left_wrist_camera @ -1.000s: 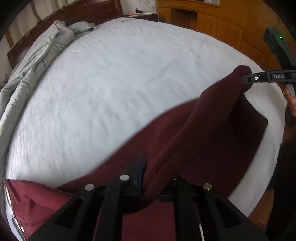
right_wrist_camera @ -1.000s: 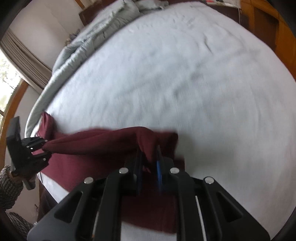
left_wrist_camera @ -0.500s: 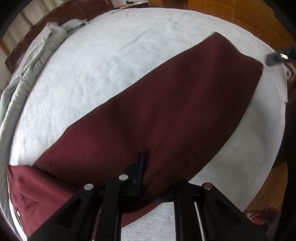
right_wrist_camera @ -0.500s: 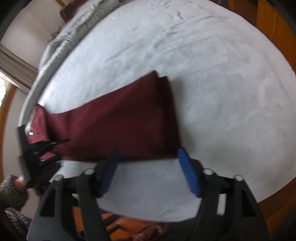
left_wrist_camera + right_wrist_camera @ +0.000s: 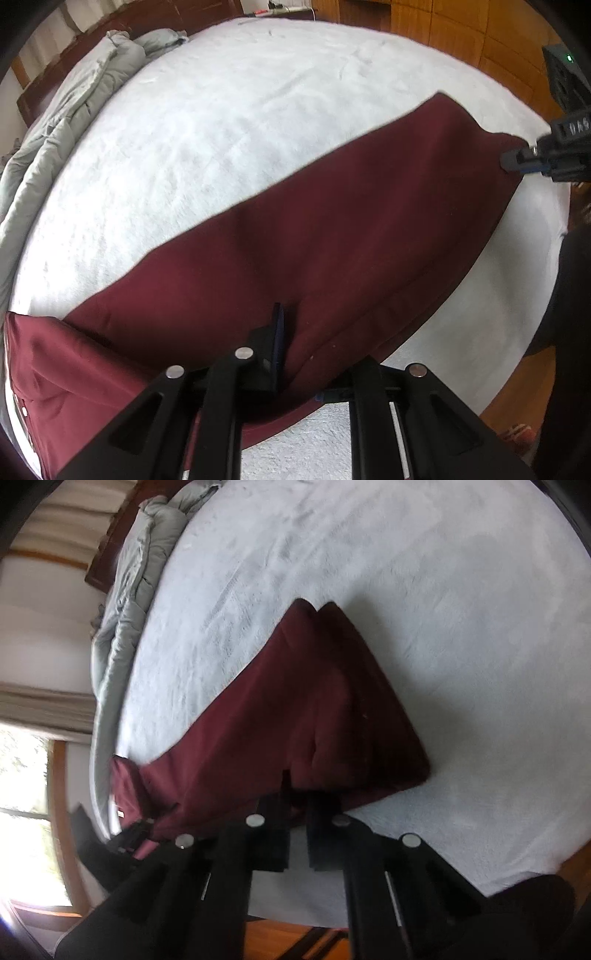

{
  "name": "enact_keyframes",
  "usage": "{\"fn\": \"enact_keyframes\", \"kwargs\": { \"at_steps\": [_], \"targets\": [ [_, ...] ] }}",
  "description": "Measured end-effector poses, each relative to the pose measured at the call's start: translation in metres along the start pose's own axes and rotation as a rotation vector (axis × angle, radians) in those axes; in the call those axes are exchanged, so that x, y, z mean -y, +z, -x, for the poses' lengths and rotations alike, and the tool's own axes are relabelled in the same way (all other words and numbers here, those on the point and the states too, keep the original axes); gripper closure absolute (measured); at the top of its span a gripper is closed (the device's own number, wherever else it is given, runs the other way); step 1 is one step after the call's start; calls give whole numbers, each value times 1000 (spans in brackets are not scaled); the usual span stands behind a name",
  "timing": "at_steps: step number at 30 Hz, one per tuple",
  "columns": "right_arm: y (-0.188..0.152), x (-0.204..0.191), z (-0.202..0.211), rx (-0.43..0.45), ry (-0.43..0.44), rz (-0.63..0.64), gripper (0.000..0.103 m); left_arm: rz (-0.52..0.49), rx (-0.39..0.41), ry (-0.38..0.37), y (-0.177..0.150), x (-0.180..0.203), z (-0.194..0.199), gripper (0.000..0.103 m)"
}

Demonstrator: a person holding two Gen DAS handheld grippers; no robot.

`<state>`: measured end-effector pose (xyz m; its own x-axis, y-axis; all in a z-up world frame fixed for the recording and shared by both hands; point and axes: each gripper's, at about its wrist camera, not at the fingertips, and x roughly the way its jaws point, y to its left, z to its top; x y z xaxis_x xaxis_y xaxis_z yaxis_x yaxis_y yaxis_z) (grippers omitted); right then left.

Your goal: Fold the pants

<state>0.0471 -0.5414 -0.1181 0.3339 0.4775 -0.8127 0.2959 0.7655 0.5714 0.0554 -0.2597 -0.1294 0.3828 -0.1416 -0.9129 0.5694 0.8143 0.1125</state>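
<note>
Dark red pants [image 5: 314, 251] lie stretched across the near part of a white bed [image 5: 229, 122], legs folded one over the other, waistband at the lower left. My left gripper [image 5: 291, 347] is shut on the near edge of the pants close to the waist. My right gripper [image 5: 297, 794] is shut on the near edge at the leg ends [image 5: 332, 701]. The right gripper also shows in the left wrist view [image 5: 517, 160] at the far right corner of the fabric. The left gripper shows blurred in the right wrist view [image 5: 129, 834].
A crumpled grey duvet [image 5: 62, 118] lies along the left side of the bed, by a dark wooden headboard [image 5: 155, 18]. Wooden cabinets [image 5: 461, 29] stand at the back right. The bed's near edge drops to a wooden floor [image 5: 288, 938].
A second ago both grippers held the fabric lifted. The pants were laid flat and the right gripper opened and drew back. Now the right gripper is shut on the leg-end edge again.
</note>
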Motion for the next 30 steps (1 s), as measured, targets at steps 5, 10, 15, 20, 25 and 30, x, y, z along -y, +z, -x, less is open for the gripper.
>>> {"fn": "enact_keyframes", "kwargs": {
  "at_steps": [5, 10, 15, 20, 25, 30],
  "targets": [
    [-11, 16, -20, -53, -90, -14, 98, -34, -23, 3, -3, -1, -19, 87],
    [-11, -11, -9, -25, -149, 70, 60, 78, -14, -85, 0, -18, -3, 44],
    [-23, -70, 33, 149, -414, 156, 45, 211, 60, -126, -18, -54, 42, 12],
    [-59, -181, -2, 38, -148, 514, 28, 425, 0, -110, -70, -129, 63, 12],
    [-103, -283, -103, -181, 4, 765, 29, 658, -71, -35, -134, -217, 66, 14],
    [-116, -314, -165, -280, -61, 891, 32, 754, -100, -28, -164, -259, 70, 14]
  ]
}}
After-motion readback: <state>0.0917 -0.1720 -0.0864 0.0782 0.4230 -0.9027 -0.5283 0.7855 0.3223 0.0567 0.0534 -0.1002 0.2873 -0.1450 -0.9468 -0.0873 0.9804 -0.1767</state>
